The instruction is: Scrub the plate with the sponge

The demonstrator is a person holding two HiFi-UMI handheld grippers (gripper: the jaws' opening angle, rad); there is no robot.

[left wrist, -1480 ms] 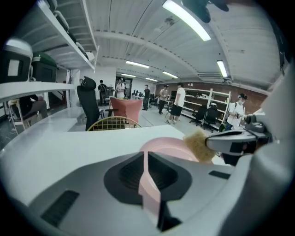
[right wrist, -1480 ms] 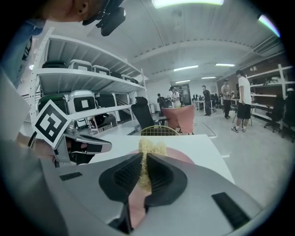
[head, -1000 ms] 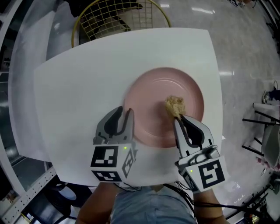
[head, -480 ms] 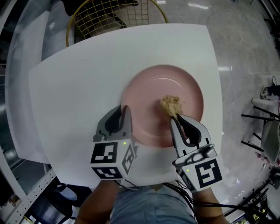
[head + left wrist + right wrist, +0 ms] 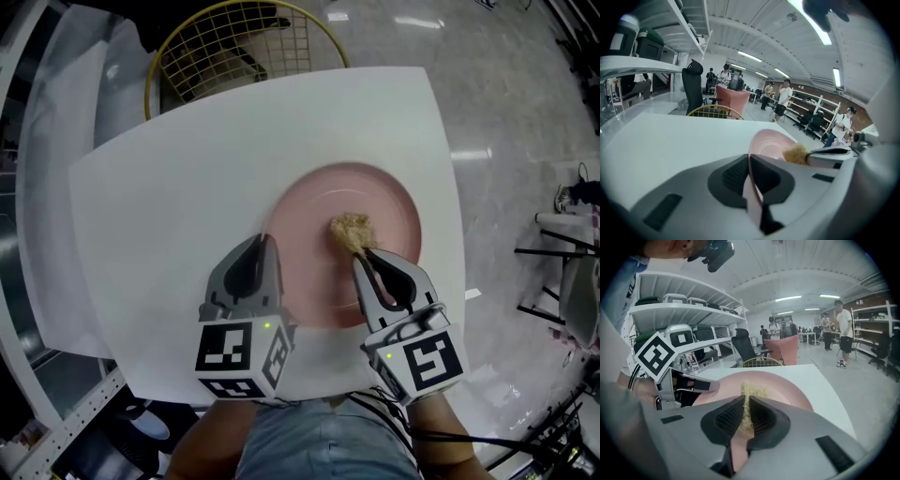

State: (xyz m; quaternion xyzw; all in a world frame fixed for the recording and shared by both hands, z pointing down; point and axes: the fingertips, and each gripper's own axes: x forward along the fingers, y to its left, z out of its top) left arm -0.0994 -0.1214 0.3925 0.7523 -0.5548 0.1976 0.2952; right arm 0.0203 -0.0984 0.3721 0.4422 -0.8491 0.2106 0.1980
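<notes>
A pink plate (image 5: 309, 225) lies on the white table (image 5: 169, 197). My left gripper (image 5: 268, 246) is shut on the plate's near left rim; in the left gripper view the rim (image 5: 752, 161) runs between the jaws. My right gripper (image 5: 359, 255) is shut on a tan sponge (image 5: 350, 230), which rests on the middle of the plate. In the right gripper view the sponge (image 5: 751, 392) is squeezed thin between the jaws over the plate (image 5: 787, 390). The sponge (image 5: 796, 153) also shows in the left gripper view.
A yellow wire basket (image 5: 234, 42) stands beyond the table's far edge. Grey floor lies to the right, with a dark metal stand (image 5: 562, 253) at the right edge. Shelving (image 5: 684, 329) and several people stand in the background.
The right gripper has dragged the sponge leftward across the plate, from its right part towards the middle. The left gripper keeps its hold on the rim.
</notes>
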